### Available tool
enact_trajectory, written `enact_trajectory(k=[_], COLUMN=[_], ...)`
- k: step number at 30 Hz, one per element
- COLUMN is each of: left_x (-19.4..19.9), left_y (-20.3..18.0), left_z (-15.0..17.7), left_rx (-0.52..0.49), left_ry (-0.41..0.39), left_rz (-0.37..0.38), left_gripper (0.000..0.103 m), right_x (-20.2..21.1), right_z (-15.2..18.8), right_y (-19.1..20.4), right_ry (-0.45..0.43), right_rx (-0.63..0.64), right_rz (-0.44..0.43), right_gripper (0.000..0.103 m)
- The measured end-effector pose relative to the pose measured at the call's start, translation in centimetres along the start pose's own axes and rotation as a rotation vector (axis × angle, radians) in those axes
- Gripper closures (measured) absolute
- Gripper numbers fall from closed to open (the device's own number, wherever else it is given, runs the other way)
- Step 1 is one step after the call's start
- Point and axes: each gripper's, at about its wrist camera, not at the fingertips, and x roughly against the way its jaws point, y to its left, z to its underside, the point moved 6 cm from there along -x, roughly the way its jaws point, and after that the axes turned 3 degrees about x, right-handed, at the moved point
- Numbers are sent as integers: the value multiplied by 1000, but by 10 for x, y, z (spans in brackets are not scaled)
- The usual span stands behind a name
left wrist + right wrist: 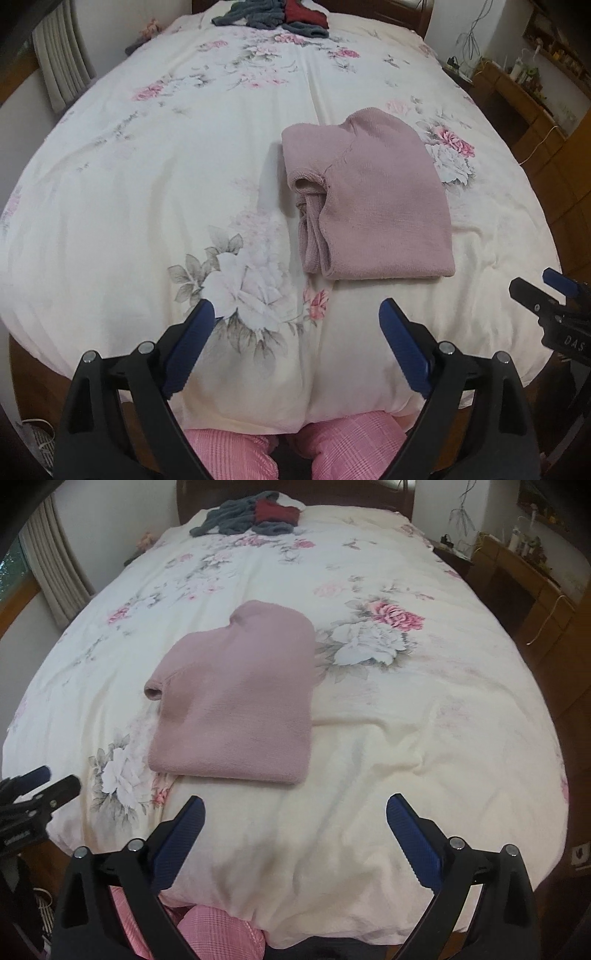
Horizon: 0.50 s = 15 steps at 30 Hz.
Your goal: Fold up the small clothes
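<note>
Floral bedding covers a wide bed (147, 155) that fills both views, with a wooden headboard at the far edge, a curtain on the left and a wooden dresser (524, 572) along the right wall. On the near half of the bed, a little right of its middle line, lies a dusty-pink knitted top (373, 199), already folded into a thick oblong: its doubled layers and a tucked sleeve show along its left side, and its near edge runs roughly parallel to the near edge of the bed. A loose heap of grey and dark red clothes (255, 515) waits at the far edge by the headboard, well apart from the pink top. The left gripper (297, 314) hovers over the near edge with its jaws spread wide and holding nothing; the right gripper (295, 812) hangs likewise, jaws apart and empty, just short of the top's near edge. The person's pink-trousered knees (295, 454) show below the bed's edge. The pink top looks finished, or one fold from it. To do a last fold well, each gripper should pinch all layers at a near corner, lift both together and lay them evenly toward the far end. Otherwise, set it aside whole and fetch from the heap.
</note>
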Motion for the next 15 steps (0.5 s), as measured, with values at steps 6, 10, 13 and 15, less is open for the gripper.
enact_trajectory(k=[6, 10, 13, 15], left_x=[13, 13, 13, 13], left_y=[-4, -6, -10, -12], left_z=[1, 3, 5, 5], left_rx=[-19, -10, -14, -19], left_ry=[-24, -19, -18, -19], left_rz=[-23, -25, -33, -37], left_gripper=[13, 13, 13, 13], right_x=[6, 10, 14, 15], right_z=[0, 0, 1, 1], right_y=[-4, -7, -9, -9], right_ry=[-1, -6, -11, -12], right_rx=[-16, -14, -12, -14], right_rz=[6, 23, 34, 35], right_gripper=[4, 4, 4, 4])
